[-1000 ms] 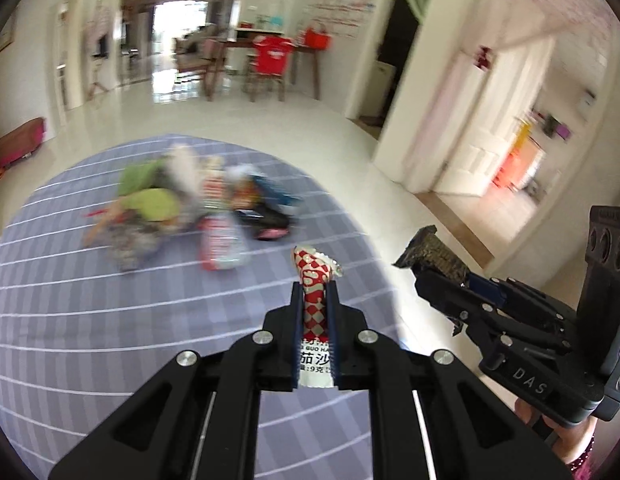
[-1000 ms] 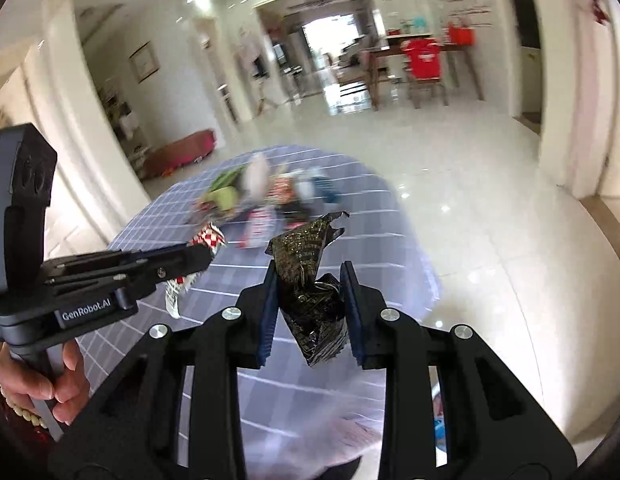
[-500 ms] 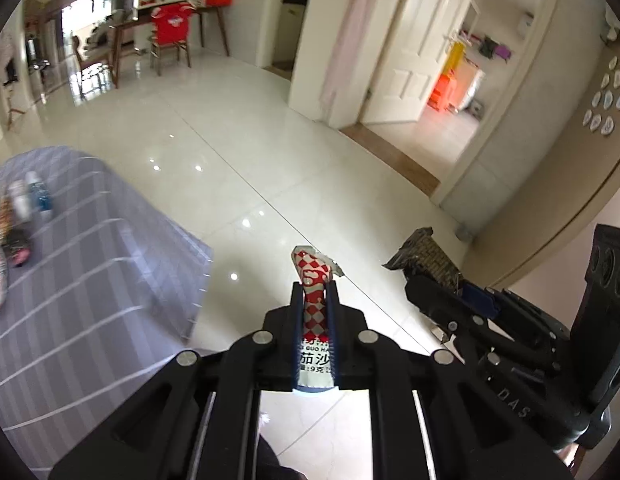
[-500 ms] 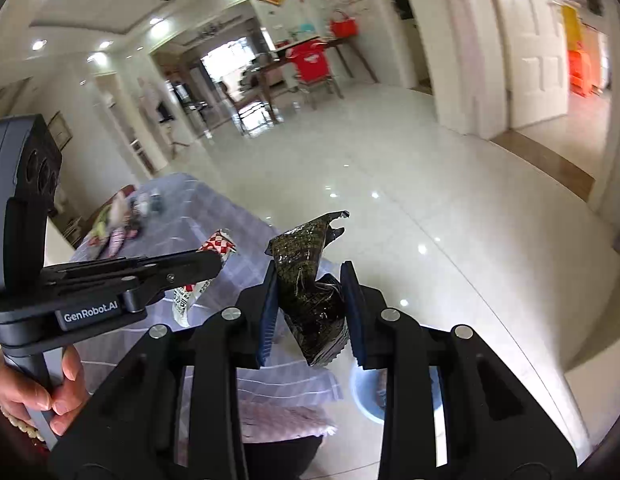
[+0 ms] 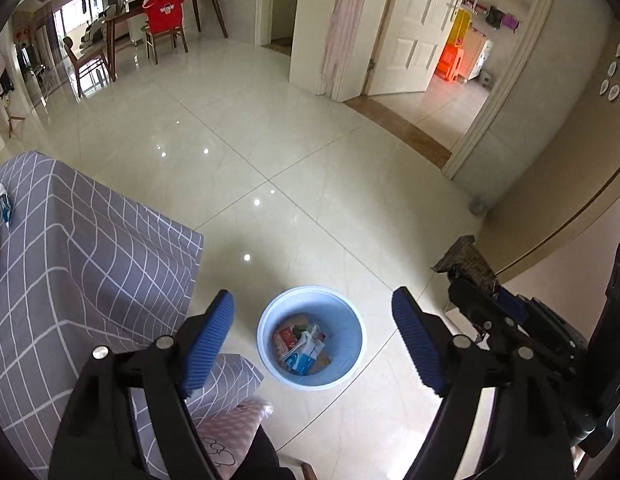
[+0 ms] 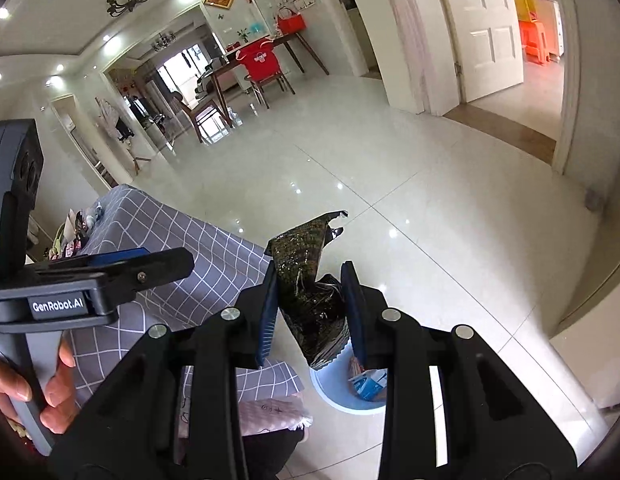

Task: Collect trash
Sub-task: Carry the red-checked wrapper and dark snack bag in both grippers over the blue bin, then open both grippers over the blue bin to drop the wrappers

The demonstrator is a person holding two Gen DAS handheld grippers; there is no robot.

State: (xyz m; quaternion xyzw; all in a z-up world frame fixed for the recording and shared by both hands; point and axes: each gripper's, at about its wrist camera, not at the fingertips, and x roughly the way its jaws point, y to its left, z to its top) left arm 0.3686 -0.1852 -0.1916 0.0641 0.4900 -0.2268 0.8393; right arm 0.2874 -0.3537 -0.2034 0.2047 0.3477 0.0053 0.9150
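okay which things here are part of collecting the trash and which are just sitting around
Part of the job:
- round light-blue plastic bin
- crinkled dark foil wrapper, gripped by the right tool
- open left tool
- wrappers heaped on the grey checked tablecloth

Just there:
- red-backed chair
- white panelled door

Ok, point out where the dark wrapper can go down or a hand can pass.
Bare floor tiles run wide from the blue bin to the doorways. The near end of the grey checked cloth is bare too. Crowded: the bin's inside, and the cloth's far end with its trash pile. The right tool grips the dark wrapper.
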